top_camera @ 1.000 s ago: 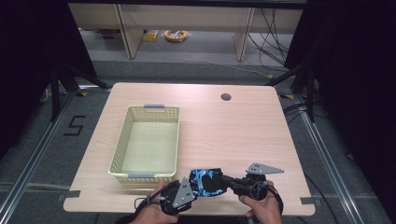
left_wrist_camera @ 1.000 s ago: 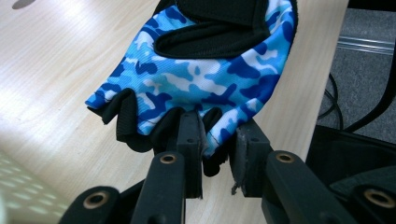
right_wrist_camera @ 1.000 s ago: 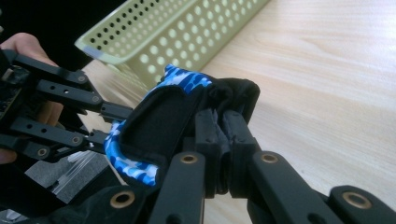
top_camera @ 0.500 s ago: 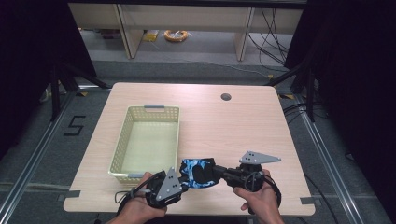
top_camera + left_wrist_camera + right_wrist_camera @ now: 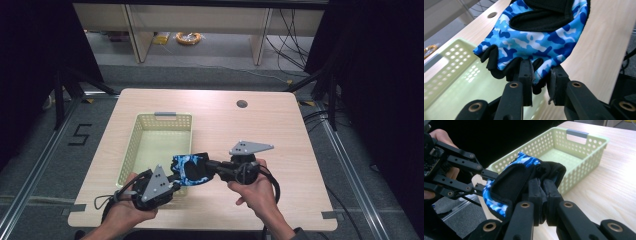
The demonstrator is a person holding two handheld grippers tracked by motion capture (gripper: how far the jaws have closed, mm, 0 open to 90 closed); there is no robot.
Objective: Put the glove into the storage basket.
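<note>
- The left tool point(image 5: 172, 186) sits near the front edge of the tabletop point(image 5: 280, 130), over the near right corner of the basket point(image 5: 131, 150); its jaws are pinched narrow on the finger end of the glove point(image 5: 192, 167), as the left gripper view shows with the blue camouflage cloth caught between the pads point(image 5: 526, 72).
- The right tool point(image 5: 212, 167) is just to the right, its jaws closed tight on the black cuff end of the glove point(image 5: 524, 177), seen in the right gripper view.
- The glove hangs off the tabletop between the two tools, stretched across the basket's near right rim, partly over the basket and partly over bare wood.
- The step in hand appears to be carrying the glove into the basket. To do it well, both tools should move together at the same height, so the cloth neither sags onto the rim nor pulls out of one grip.
- The left grip holds only the fingertip hem, so a sharp tug from the right side could strip it free; a gentle, slack carry is safer.
- The open floor point(image 5: 155, 145) of the basket lies farther toward the back left; the glove should clear the near wall fully before either tool lets go.
</note>
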